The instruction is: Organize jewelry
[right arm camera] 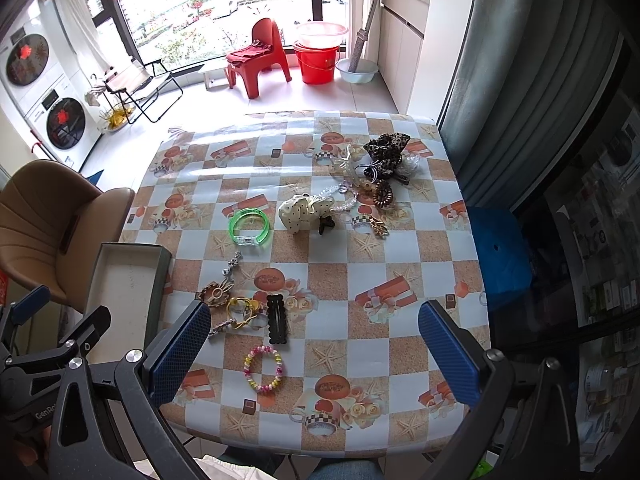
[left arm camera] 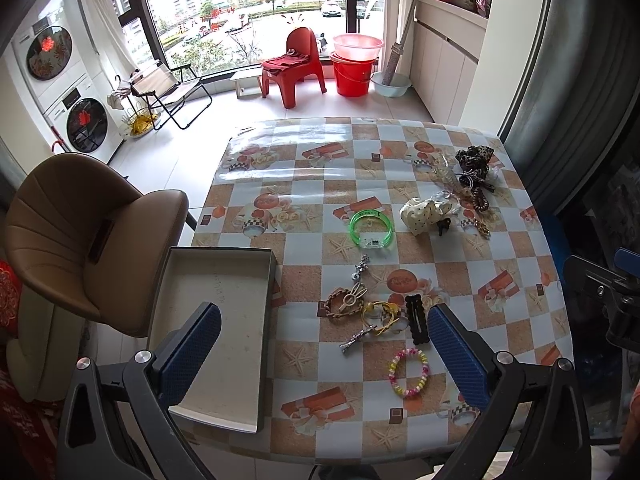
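Jewelry lies scattered on the checked tablecloth [left arm camera: 340,184]. A green bangle [left arm camera: 372,228] [right arm camera: 248,226], a pink-yellow bead bracelet [left arm camera: 409,373] [right arm camera: 264,369], a black hair clip [left arm camera: 417,319] [right arm camera: 277,319], a yellow band [left arm camera: 380,316], a braided brown ring with a rabbit clip [left arm camera: 344,302] and a cream dotted scrunchie [left arm camera: 420,212] [right arm camera: 302,210] show. An empty grey box [left arm camera: 216,332] [right arm camera: 120,288] sits at the table's left edge. My left gripper [left arm camera: 324,352] is open and empty above the box's right wall and the near clips. My right gripper [right arm camera: 314,356] is open and empty above the near table.
A leopard scrunchie [left arm camera: 474,158] and coil ties pile at the far right corner. A brown chair [left arm camera: 76,236] stands left of the table. A red chair [left arm camera: 298,64], red bucket [left arm camera: 354,74] and washing machines [left arm camera: 60,92] stand beyond. A blue stool [right arm camera: 500,256] is right of the table.
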Tool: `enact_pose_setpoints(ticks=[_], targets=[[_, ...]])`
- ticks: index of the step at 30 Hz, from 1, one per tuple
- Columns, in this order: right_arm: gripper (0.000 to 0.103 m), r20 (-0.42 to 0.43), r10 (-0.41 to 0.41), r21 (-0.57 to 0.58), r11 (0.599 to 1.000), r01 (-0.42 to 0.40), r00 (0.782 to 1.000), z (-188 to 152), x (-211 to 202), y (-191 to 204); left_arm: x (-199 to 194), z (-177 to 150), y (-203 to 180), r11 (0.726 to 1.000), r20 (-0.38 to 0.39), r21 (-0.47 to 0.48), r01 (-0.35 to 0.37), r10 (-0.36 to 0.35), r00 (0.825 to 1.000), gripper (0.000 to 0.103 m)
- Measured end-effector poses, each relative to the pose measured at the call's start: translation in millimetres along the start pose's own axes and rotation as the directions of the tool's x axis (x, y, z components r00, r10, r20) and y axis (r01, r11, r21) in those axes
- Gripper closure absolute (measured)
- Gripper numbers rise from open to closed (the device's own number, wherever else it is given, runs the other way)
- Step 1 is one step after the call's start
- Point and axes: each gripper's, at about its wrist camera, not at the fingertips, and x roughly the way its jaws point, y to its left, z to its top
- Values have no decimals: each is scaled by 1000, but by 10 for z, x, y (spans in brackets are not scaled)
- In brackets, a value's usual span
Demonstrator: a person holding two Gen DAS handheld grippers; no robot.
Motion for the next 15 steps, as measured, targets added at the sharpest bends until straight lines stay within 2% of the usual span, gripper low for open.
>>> enact_pose_setpoints(ticks=[15], targets=[[0,-1,1,1,1000,-1,1000,-6,-1,-9,-5,-1,-17,1000,-1,0,-2,2,1000,0]])
